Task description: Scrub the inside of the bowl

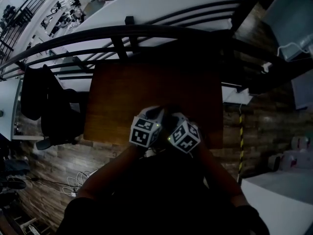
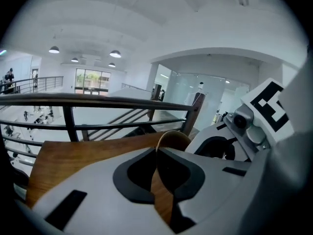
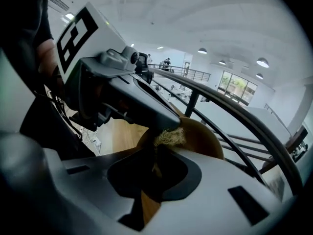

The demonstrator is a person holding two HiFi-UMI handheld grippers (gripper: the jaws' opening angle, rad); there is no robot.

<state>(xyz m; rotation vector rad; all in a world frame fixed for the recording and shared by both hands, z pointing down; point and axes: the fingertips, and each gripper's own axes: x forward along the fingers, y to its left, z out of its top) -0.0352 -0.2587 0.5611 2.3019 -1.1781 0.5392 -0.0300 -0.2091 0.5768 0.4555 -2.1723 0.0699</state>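
A wooden bowl (image 2: 173, 138) stands on edge at the near side of the wooden table (image 1: 146, 84). My left gripper (image 2: 157, 153) is shut on its thin rim. In the right gripper view the bowl's hollow (image 3: 203, 136) faces my right gripper (image 3: 155, 153), which is shut on a tuft of straw-coloured fibre scrubber (image 3: 169, 137). The scrubber rests against the inside near the rim. In the dim head view both grippers, left (image 1: 146, 129) and right (image 1: 183, 137), sit close together and hide the bowl.
A dark metal railing (image 1: 122, 35) runs along the table's far side, with an open hall below. A dark chair with a black garment (image 1: 51, 109) stands left of the table. Cables (image 1: 78, 182) lie on the plank floor.
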